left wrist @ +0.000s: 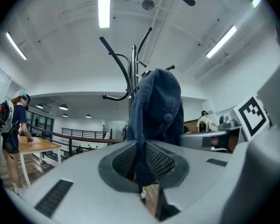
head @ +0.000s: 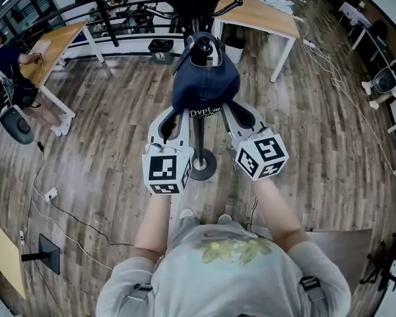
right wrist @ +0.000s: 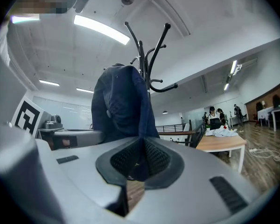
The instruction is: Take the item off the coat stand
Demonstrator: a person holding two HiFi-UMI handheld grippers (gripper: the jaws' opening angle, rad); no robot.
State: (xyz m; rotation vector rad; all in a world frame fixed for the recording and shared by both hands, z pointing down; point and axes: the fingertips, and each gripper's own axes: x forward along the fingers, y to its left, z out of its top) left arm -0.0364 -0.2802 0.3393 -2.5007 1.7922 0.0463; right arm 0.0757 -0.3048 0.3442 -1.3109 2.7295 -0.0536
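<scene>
A dark blue cap [head: 204, 79] hangs on a black coat stand [head: 199, 145], its brim showing white lettering. My left gripper [head: 183, 115] is shut on the cap's left lower edge, and my right gripper [head: 228, 111] is shut on its right lower edge. In the left gripper view the blue cap [left wrist: 155, 108] drapes down from the stand's hooks [left wrist: 117, 56] into the closed pads [left wrist: 159, 161]. The right gripper view shows the same cap [right wrist: 120, 105] pinched between its pads [right wrist: 155, 157], with the stand's curved hooks [right wrist: 156, 41] behind it.
The stand's round base [head: 203, 164] rests on a wood floor between my arms. Wooden desks [head: 264, 12] stand behind the coat stand, another desk [head: 49, 45] at the far left with a seated person [head: 10, 61]. Cables [head: 59, 210] trail over the floor at left.
</scene>
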